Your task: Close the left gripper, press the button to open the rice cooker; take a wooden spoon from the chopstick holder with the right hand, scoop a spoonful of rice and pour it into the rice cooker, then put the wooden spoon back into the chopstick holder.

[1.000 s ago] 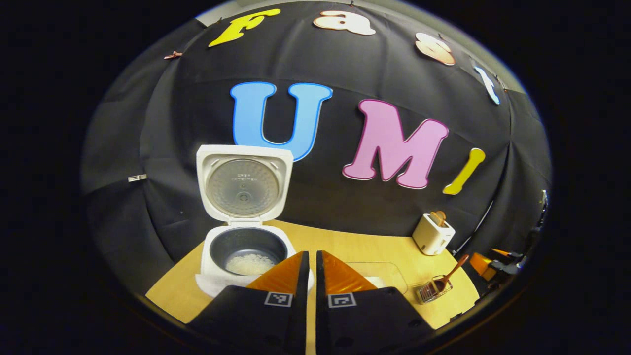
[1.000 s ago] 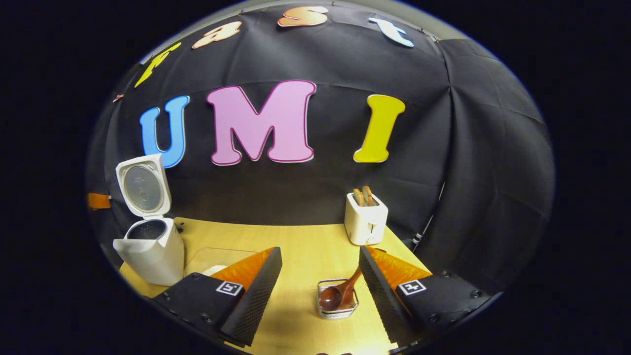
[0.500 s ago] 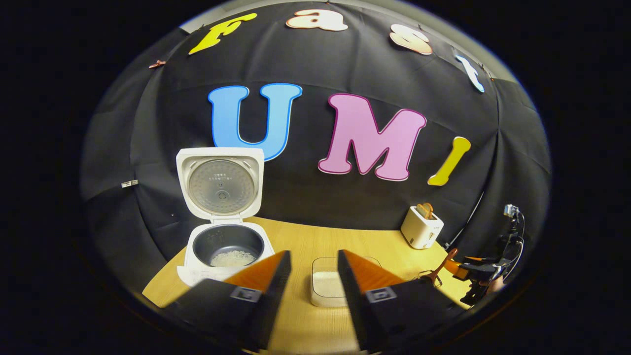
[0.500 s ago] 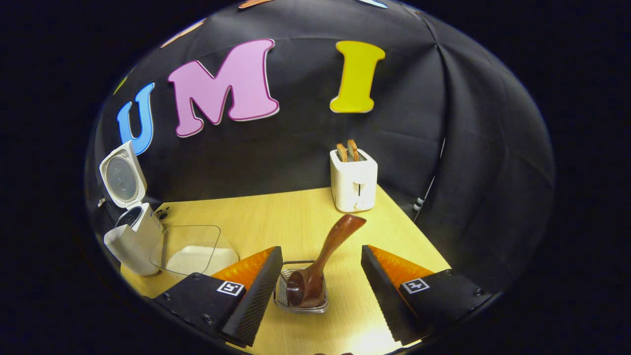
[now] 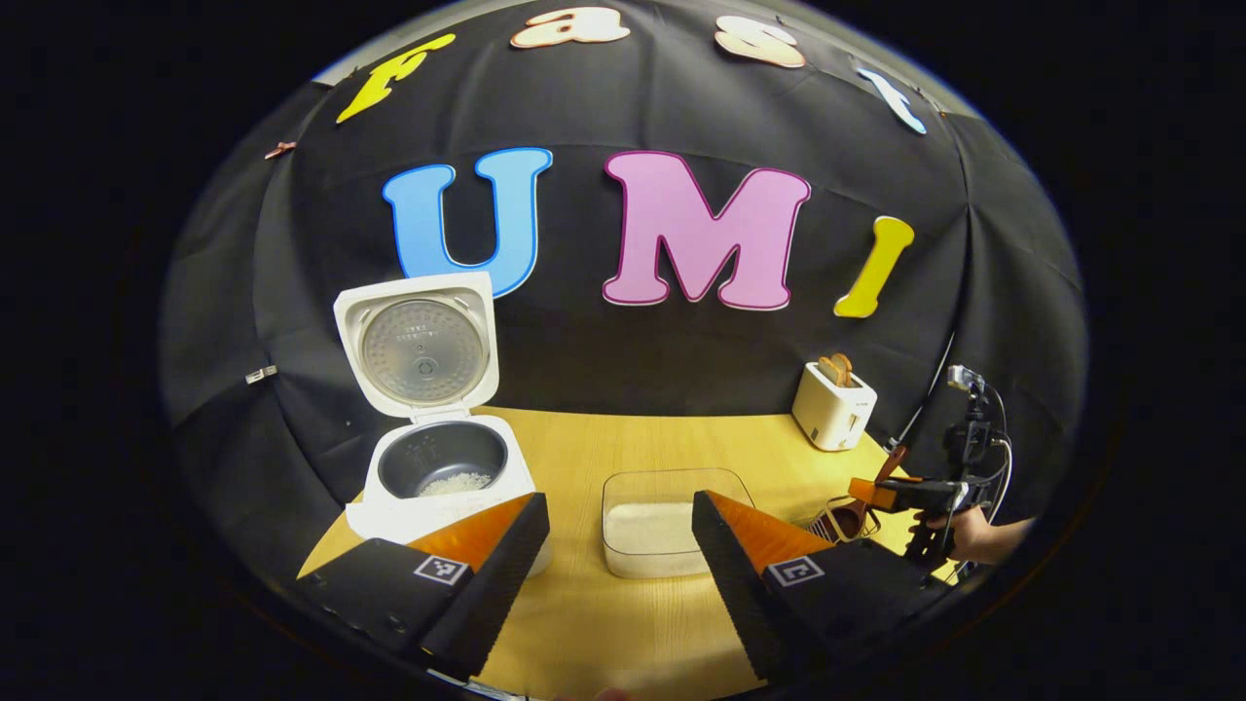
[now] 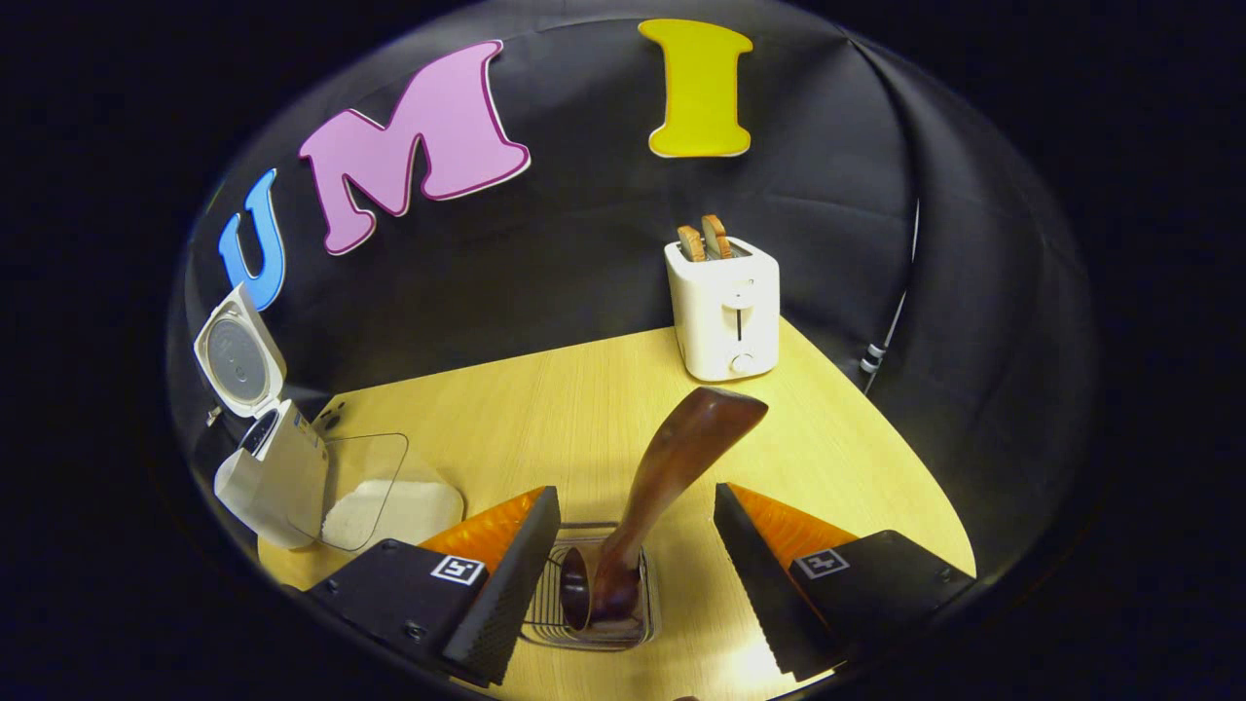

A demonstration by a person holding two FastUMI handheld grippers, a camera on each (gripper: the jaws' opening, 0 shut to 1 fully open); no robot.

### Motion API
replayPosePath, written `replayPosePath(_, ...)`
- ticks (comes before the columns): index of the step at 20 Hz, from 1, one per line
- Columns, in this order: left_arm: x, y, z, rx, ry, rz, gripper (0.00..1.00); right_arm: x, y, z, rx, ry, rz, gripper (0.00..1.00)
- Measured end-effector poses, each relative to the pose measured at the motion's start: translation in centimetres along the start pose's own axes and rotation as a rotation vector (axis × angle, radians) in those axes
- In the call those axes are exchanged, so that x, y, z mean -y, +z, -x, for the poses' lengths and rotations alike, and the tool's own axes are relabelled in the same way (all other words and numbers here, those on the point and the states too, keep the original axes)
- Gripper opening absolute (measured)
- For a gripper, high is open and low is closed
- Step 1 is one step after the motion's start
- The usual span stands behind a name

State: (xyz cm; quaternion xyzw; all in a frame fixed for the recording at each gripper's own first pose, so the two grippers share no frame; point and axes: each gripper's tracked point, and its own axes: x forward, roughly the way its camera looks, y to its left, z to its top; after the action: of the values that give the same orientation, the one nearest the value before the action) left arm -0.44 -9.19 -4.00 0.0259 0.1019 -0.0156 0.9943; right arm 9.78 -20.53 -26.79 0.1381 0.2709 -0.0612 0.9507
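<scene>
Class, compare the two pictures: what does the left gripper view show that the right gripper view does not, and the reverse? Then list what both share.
Left gripper view's extras: rice inside the cooker, the open left gripper, and farther off the right gripper with the hand holding it.
Right gripper view's extras: the toaster lever and knob, and the spoon handle rising between that gripper's open fingers.
Shared: cooker with lid up, tray, toaster, spoon, holder, table.

I noted a white rice cooker (image 5: 443, 458), dark brown wooden spoon (image 6: 662, 487), pale yellow wood-grain table (image 6: 545, 428), white toaster (image 6: 725, 307).
</scene>
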Motion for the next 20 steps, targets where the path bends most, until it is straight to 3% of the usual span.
replayPosePath(4, 1.1, -0.8, 0.2, -0.024, -0.005, -0.011, 0.96, -0.1, -0.8, -2.6, -0.045, 0.021, 0.042, 0.97)
replayPosePath(6, 1.4, -0.8, 0.4, -0.026, -0.001, -0.020, 0.96, -1.1, -0.9, -3.2, -0.055, 0.057, -0.002, 0.89)
replayPosePath(7, 1.5, -0.9, 0.5, -0.027, 0.003, -0.021, 0.96, -1.2, -0.9, -3.2, -0.059, 0.067, -0.016, 0.75)
replayPosePath(9, 1.7, -1.4, 0.4, -0.039, 0.005, 0.006, 0.95, -1.7, -1.2, -3.6, -0.073, 0.106, -0.024, 0.68)
replayPosePath(10, 2.1, -1.5, 0.4, -0.044, -0.002, 0.023, 0.96, -1.8, -1.2, -3.7, -0.078, 0.115, -0.021, 0.51)
replayPosePath(13, 2.4, -1.9, 0.5, -0.052, -0.004, 0.022, 0.96, -2.1, -1.4, -3.8, -0.108, 0.125, -0.040, 0.21)
replayPosePath(14, 2.5, -1.8, 0.6, -0.050, -0.006, 0.015, 0.96, -2.4, -1.4, -3.8, -0.119, 0.134, -0.065, 0.29)
replayPosePath(17, 2.7, -1.9, 0.8, -0.045, -0.013, 0.001, 0.96, -2.1, -1.6, -4.1, -0.147, 0.114, -0.124, 0.21)
replayPosePath(20, 2.4, -1.9, 1.1, -0.036, -0.015, -0.007, 0.96, -2.2, -1.1, -3.0, -0.138, 0.103, -0.100, 0.20)
